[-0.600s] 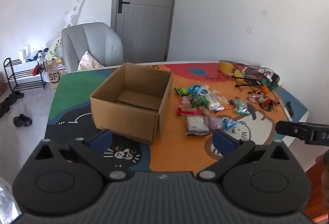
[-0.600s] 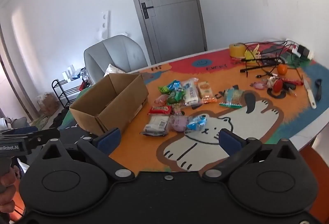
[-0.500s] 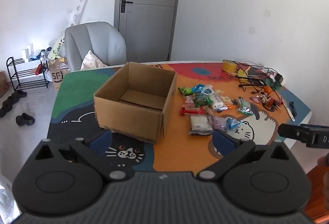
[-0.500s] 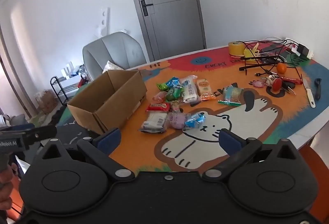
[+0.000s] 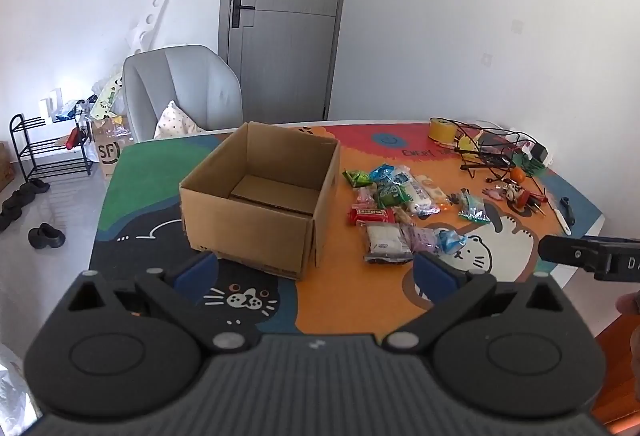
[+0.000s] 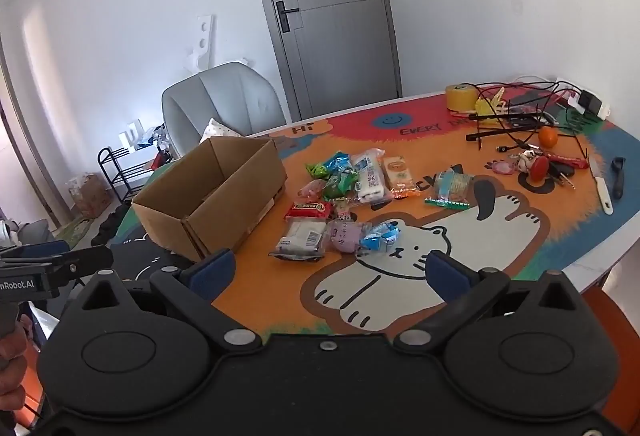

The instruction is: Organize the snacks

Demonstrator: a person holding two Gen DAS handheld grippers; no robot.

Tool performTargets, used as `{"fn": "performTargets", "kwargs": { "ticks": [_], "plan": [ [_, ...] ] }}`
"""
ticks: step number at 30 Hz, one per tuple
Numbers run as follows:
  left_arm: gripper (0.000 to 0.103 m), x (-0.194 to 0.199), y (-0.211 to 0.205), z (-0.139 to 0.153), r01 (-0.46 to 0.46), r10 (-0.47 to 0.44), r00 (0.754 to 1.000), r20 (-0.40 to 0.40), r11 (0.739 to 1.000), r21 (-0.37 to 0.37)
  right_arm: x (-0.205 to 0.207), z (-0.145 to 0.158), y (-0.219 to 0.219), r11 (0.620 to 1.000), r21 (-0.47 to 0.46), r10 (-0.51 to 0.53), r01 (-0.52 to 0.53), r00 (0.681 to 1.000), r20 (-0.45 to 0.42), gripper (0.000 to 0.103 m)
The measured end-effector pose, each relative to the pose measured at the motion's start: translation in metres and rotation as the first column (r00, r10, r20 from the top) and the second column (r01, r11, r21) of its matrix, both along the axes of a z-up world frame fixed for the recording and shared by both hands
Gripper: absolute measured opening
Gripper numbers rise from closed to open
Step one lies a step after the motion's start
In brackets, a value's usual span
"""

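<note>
An open cardboard box point(image 5: 256, 204) point(image 6: 212, 192) stands empty on the colourful table mat point(image 5: 352, 300). To its right lies a loose pile of several snack packets point(image 5: 396, 204) point(image 6: 348, 196), among them a white packet point(image 5: 386, 242) point(image 6: 302, 238), a red bar point(image 6: 309, 211) and green and blue bags. My left gripper point(image 5: 316, 272) hovers open above the table's near edge, in front of the box, holding nothing. My right gripper point(image 6: 330, 272) is also open and empty, short of the packets.
Cables, a yellow tape roll point(image 6: 460, 98), an orange point(image 6: 547, 137), keys and a knife point(image 6: 602, 184) clutter the table's far right. A grey chair point(image 5: 180, 88) stands behind the table; a shoe rack point(image 5: 48, 148) and shoes are on the floor at left. A person's hand point(image 6: 10, 360) holds each gripper.
Both views have tilted and drawn back a little, so the box and packets sit slightly lower and farther. Both grippers stay open and empty.
</note>
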State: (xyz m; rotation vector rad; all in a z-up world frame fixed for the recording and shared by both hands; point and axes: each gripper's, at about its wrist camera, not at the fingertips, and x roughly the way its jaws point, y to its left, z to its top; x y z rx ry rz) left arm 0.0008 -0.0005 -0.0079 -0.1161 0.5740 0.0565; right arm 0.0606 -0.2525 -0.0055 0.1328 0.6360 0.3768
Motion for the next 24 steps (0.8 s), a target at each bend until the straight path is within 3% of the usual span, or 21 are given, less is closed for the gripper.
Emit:
{"fn": "performTargets", "kwargs": {
  "ticks": [24],
  "plan": [
    [0.103, 0.0001, -0.0049, 0.0003, 0.024, -0.024, 1.0, -0.009, 1.0, -0.001, -0.0005, -0.0012, 0.0001, 1.0, -0.01, -0.009, 0.009, 1.0, 0.001, 0.103]
  ]
}}
